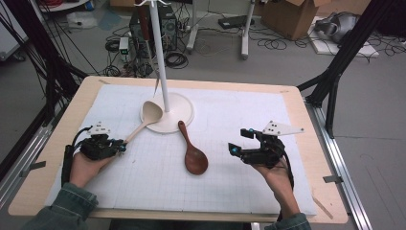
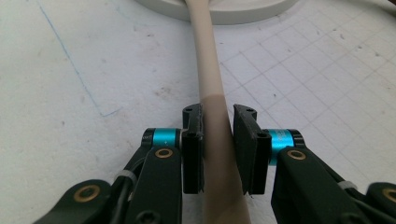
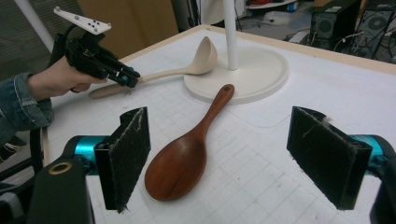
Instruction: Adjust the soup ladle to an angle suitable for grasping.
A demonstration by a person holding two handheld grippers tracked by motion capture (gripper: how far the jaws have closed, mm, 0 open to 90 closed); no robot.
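My left gripper (image 2: 218, 140) is clamped on the handle of the pale ladle (image 1: 143, 122), both pads pressing the shaft near its butt end. The ladle's long axis runs straight ahead from the jaws toward the white stand base (image 1: 184, 120), where its bowl rests against the rim beside the pole (image 1: 159, 52). My right gripper (image 3: 224, 158) hangs released, jaws wide and holding nothing, with the dark wooden spoon (image 3: 187, 154) lying on the mat (image 1: 239, 182) between and just beyond its pads, handle pointing toward the base. I judge the left hand leads; lifting the ladle along its axis comes next.
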